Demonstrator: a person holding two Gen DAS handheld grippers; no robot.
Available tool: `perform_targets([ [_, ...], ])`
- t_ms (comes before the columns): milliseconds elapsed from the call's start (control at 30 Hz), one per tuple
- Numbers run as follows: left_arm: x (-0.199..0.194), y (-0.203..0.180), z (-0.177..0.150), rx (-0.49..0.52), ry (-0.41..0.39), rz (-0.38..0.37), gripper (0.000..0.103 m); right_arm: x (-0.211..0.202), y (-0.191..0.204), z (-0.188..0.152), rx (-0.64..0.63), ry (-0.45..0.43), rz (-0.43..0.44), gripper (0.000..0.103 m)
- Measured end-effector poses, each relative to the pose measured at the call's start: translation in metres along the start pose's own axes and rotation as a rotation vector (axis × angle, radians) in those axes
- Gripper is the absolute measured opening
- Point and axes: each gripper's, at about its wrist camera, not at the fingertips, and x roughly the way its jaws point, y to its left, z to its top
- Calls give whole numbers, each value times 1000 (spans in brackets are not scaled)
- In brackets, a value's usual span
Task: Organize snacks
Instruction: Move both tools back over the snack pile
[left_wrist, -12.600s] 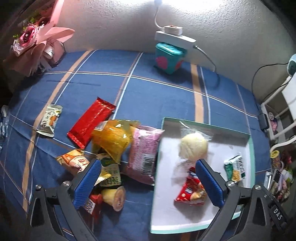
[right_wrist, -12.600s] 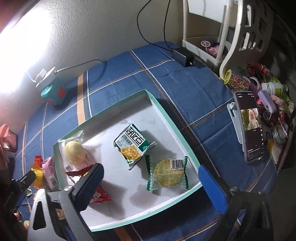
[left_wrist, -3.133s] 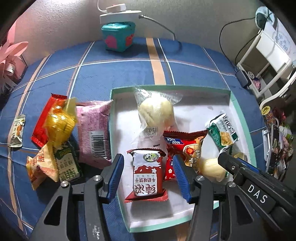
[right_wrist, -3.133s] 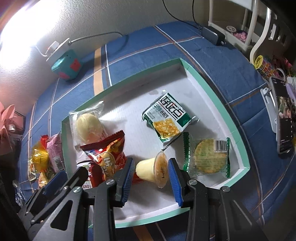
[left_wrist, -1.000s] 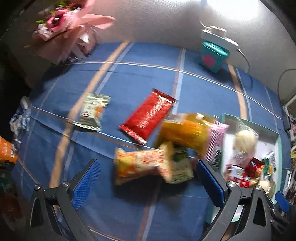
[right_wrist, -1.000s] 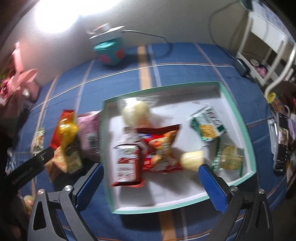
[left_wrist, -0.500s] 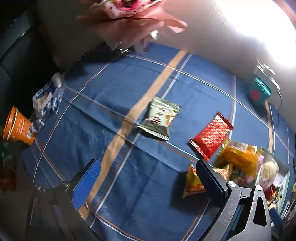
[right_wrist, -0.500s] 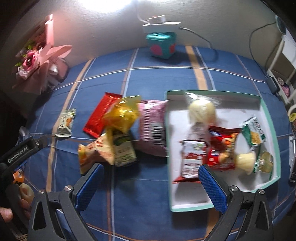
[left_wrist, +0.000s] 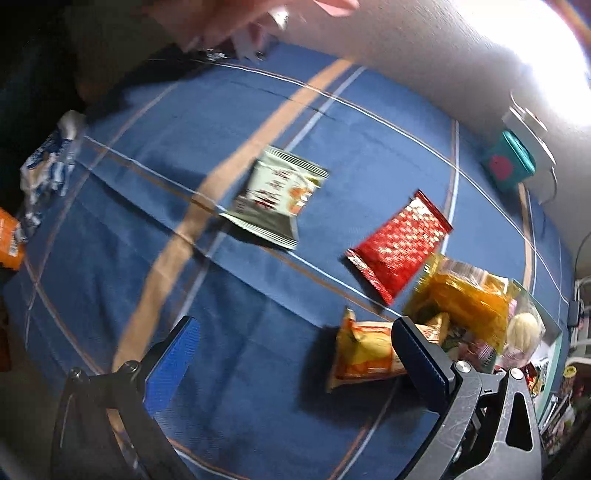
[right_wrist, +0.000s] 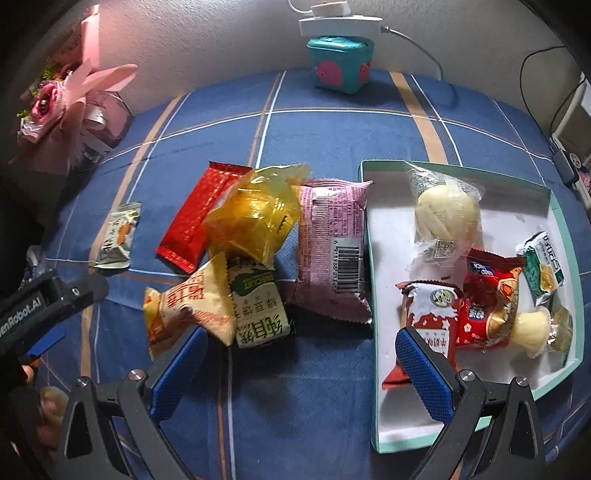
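My left gripper (left_wrist: 295, 354) is open and empty above the blue cloth, left of the snack pile. Ahead of it lie a pale green packet (left_wrist: 275, 201), a red packet (left_wrist: 400, 245), a yellow bag (left_wrist: 461, 299) and an orange packet (left_wrist: 364, 356). My right gripper (right_wrist: 301, 363) is open and empty over the pile's near edge. It sees the orange packet (right_wrist: 192, 306), a green biscuit packet (right_wrist: 258, 306), the yellow bag (right_wrist: 255, 214), the red packet (right_wrist: 199, 218), a pink packet (right_wrist: 332, 251), and the teal-rimmed tray (right_wrist: 369, 236) holding several snacks.
A teal box (right_wrist: 341, 62) with a power strip on it stands at the wall. A pink flower bouquet (right_wrist: 62, 107) sits at the back left. The pale green packet (right_wrist: 118, 236) lies alone at the left. A rack and cables are at the right edge.
My left gripper has swung left and lower, closer to the pale green and red packets. My right gripper has moved nearer the pile. Both stay open and empty.
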Motion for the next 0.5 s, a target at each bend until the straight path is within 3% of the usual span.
perform_targets([
  [367,21,-30,-4,50,63,-116,103,19,-6,4,-6,7,1,103],
  [500,25,-42,-9,82,89,-120,103,19,-12,4,0,10,-9,103],
])
